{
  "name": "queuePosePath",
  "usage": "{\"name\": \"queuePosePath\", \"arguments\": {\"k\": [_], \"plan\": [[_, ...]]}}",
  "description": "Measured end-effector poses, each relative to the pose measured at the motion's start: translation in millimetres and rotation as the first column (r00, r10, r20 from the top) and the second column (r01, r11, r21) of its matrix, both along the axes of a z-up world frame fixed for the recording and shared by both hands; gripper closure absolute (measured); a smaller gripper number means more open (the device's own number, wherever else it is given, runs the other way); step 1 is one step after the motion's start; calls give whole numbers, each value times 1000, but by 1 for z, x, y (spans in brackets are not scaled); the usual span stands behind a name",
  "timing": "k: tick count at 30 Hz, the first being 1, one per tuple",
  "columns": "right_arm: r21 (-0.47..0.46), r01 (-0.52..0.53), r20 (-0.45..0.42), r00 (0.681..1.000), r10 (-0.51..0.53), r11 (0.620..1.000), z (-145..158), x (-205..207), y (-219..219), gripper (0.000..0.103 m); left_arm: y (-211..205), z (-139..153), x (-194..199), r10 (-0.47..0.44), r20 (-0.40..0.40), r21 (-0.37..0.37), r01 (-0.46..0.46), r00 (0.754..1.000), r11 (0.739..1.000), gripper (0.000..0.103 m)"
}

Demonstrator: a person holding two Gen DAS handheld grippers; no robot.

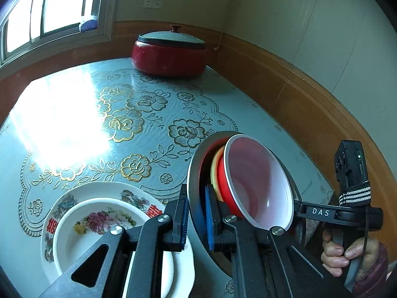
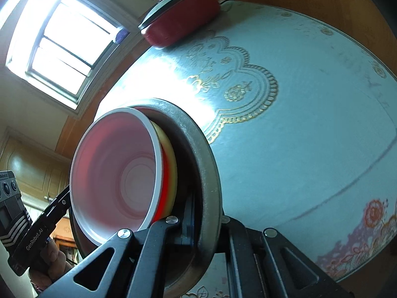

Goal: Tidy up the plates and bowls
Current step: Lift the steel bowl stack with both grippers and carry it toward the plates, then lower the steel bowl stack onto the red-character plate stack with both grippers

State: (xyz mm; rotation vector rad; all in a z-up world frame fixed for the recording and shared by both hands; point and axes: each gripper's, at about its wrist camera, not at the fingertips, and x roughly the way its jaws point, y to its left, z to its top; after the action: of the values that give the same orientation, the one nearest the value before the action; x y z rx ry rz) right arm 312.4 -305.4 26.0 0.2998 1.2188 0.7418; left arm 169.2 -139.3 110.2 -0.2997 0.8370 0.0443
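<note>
A steel bowl [image 1: 196, 171] holds a nested stack: a red bowl with a white inside [image 1: 258, 186] and a yellow bowl [image 1: 215, 166] under it. My left gripper [image 1: 196, 213] is shut on the steel bowl's rim, one blue pad inside and one outside. My right gripper [image 2: 198, 223] is shut on the opposite rim of the steel bowl [image 2: 208, 164], with the red bowl [image 2: 116, 168] tilted toward the camera. The stack is held tilted above the table. A white floral bowl [image 1: 99, 228] sits in a larger patterned plate [image 1: 74, 196] at the table's near left.
A red electric pot with a grey lid [image 1: 170, 52] stands at the table's far edge by the wall. The table [image 1: 74, 114] has a pale blue cloth with gold flowers. Wooden wainscot [image 1: 297, 94] runs along the right side. A window is at the far left.
</note>
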Motion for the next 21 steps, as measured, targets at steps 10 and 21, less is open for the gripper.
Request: {"name": "queuePosePath", "arguments": {"k": [10,21], "plan": [[41,-185,40,982,184,982,17,-15,62,99,40,22,-40,156,26,12,-157,987,988,93],[27,-187,45,982,186,982,18,-48,111,98,89,18,-74,173,35,-23,-172,984,985,93]]}}
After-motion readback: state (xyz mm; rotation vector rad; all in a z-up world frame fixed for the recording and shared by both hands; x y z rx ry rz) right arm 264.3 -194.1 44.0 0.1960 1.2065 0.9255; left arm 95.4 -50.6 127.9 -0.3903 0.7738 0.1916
